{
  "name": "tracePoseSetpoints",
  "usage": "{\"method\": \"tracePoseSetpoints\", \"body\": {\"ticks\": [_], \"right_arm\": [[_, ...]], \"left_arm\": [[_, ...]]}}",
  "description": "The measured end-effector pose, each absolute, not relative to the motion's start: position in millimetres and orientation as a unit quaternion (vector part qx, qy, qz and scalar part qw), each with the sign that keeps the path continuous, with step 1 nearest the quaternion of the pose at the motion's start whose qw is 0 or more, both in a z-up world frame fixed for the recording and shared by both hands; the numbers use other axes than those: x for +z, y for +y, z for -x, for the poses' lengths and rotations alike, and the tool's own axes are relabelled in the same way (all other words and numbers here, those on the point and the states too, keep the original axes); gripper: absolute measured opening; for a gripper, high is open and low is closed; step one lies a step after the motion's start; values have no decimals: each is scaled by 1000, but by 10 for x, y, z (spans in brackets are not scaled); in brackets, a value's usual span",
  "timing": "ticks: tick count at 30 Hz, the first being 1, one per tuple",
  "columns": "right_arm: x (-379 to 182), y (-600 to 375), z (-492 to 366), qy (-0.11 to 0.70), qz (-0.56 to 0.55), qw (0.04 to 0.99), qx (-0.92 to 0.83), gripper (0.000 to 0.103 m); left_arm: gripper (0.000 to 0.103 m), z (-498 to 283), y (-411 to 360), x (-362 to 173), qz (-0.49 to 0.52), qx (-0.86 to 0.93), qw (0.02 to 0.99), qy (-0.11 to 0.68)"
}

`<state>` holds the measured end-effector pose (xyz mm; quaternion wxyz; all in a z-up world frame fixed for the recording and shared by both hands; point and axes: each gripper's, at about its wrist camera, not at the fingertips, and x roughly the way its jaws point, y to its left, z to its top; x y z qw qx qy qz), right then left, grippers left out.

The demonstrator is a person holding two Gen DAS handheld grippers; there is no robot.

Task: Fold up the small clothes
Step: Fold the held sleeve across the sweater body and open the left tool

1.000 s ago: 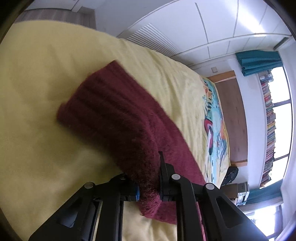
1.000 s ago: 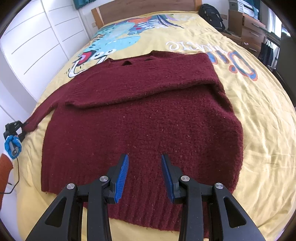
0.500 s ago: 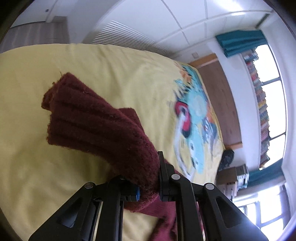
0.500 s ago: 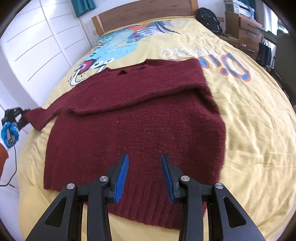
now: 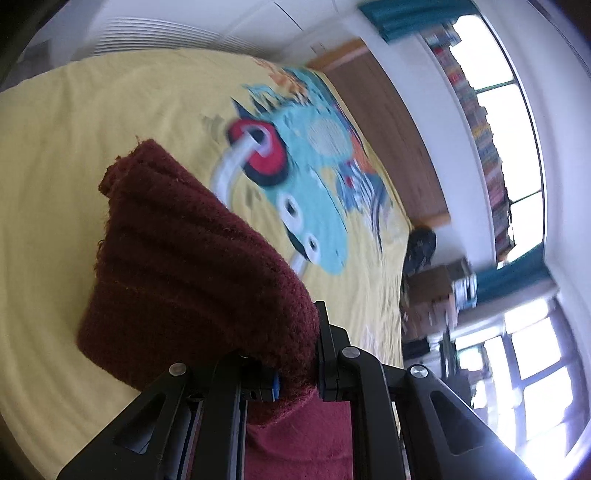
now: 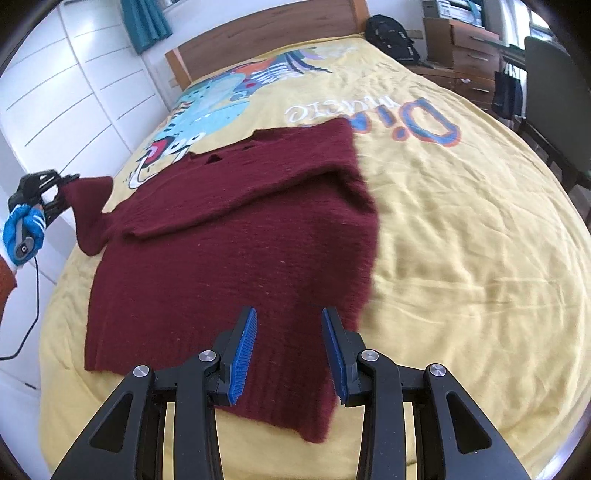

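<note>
A dark red knitted sweater [image 6: 236, 236] lies flat on the yellow bedspread [image 6: 461, 240], one sleeve folded across its chest. My left gripper [image 5: 297, 354] is shut on the cuff of the other sleeve [image 5: 192, 266], which bunches up over its fingers. The right wrist view shows that left gripper [image 6: 55, 184] at the far left, lifting the sleeve [image 6: 90, 206] off the bed. My right gripper [image 6: 290, 350] hovers above the sweater's hem near the bed's front edge, jaws apart with nothing between them.
The bedspread carries a blue cartoon print [image 6: 218, 96] and lettering. A wooden headboard [image 6: 266, 40] stands at the far end, white wardrobes [image 6: 62, 92] on the left. A black backpack [image 6: 391, 33], wooden drawers [image 6: 469, 55] and a dark chair [image 6: 554, 96] stand on the right.
The left gripper has lifted the sleeve cuff off the bed and carried it inward toward the sweater's body. The right gripper drifted slightly toward the sweater's right side, staying open.
</note>
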<state>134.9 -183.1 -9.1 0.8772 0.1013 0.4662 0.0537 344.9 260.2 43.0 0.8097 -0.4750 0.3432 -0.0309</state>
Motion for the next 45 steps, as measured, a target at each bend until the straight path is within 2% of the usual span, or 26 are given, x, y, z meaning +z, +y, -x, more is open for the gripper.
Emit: {"method": "tracePoseSetpoints", "body": {"ticks": [10, 21, 37, 42, 44, 45], "right_arm": [[-188, -2173, -1215, 467, -121, 875, 31, 38], [-321, -2355, -1171, 476, -136, 869, 17, 38], [-424, -2401, -1232, 482, -140, 865, 17, 38], [-417, -2402, -1238, 480, -140, 866, 17, 38], [-417, -2409, -1239, 480, -141, 866, 16, 38], [-415, -2411, -1240, 480, -141, 866, 16, 38]], "left_arm": [[11, -3750, 1226, 376, 348, -70, 831, 430], [11, -3704, 9, 104, 240, -112, 832, 488], [11, -3503, -869, -416, 100, -112, 830, 537], [17, -3463, -1107, -403, 51, -112, 836, 534], [24, -3426, -1170, -414, 44, -118, 836, 534], [24, -3397, -1204, -416, 44, -126, 835, 533]]}}
